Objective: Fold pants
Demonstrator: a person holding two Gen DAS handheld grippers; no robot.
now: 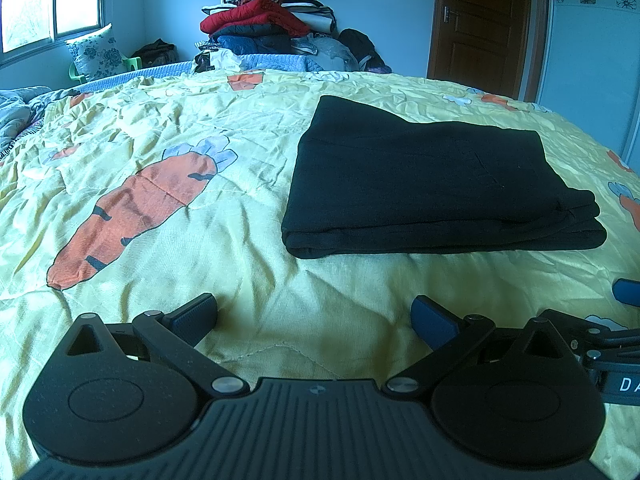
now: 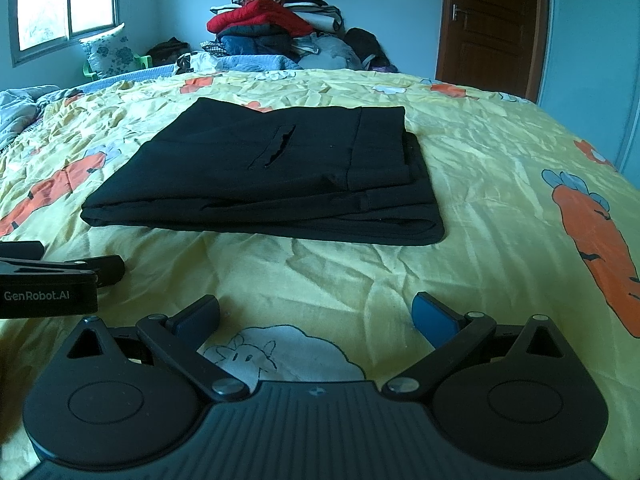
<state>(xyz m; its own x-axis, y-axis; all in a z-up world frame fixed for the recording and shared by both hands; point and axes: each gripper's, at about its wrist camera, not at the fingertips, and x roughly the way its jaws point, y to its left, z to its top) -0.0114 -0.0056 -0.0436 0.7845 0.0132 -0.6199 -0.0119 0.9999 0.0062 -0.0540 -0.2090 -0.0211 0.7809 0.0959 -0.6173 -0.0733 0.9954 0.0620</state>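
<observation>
Black pants point(image 1: 432, 184) lie folded into a flat, layered rectangle on the yellow carrot-print bedspread point(image 1: 160, 240). In the right wrist view the pants point(image 2: 272, 176) show a pocket slit on top. My left gripper point(image 1: 314, 318) is open and empty, low over the bedspread, short of the pants' near edge and to their left. My right gripper point(image 2: 316, 316) is open and empty, also short of the near edge. The left gripper also shows in the right wrist view point(image 2: 60, 268) at the left edge.
A tall pile of clothes and quilts point(image 1: 268, 20) stands beyond the far end of the bed. A brown door point(image 1: 484, 24) is at the back right, a window point(image 1: 48, 0) at the back left. A crumpled blue quilt point(image 1: 16, 112) lies at the left.
</observation>
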